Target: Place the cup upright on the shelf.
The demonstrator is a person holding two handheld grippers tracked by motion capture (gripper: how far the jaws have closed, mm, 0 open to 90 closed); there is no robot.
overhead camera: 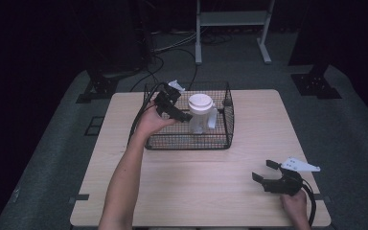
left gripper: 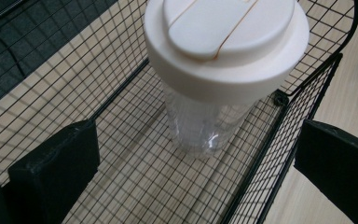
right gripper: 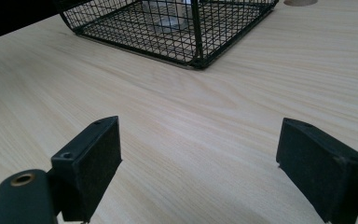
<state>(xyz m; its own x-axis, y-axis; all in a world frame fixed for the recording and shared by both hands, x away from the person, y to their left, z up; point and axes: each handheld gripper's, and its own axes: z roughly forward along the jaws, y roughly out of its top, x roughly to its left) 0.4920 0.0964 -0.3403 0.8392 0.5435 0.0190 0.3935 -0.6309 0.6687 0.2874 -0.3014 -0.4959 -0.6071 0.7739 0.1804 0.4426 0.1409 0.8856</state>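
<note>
A clear plastic bottle [overhead camera: 200, 116] [left gripper: 205, 119] with a wide white lid [left gripper: 226, 42] stands upright inside a black wire basket [overhead camera: 220, 139] [left gripper: 121, 79] [right gripper: 177, 28] on the wooden table. My left gripper [overhead camera: 184, 116] [left gripper: 196, 168] is held over the basket's left part, just left of the bottle, jaws wide open and nothing between them. My right gripper [overhead camera: 263, 171] [right gripper: 198, 163] rests low near the table's front right corner, open over bare wood, pointing toward the basket.
The light wooden table [overhead camera: 196, 187] stands on a grey floor mat. Cables trail off the far left of the basket. A metal frame [overhead camera: 232, 28] and dark stands lie beyond the table. A round hole [right gripper: 299, 2] is in the tabletop past the basket.
</note>
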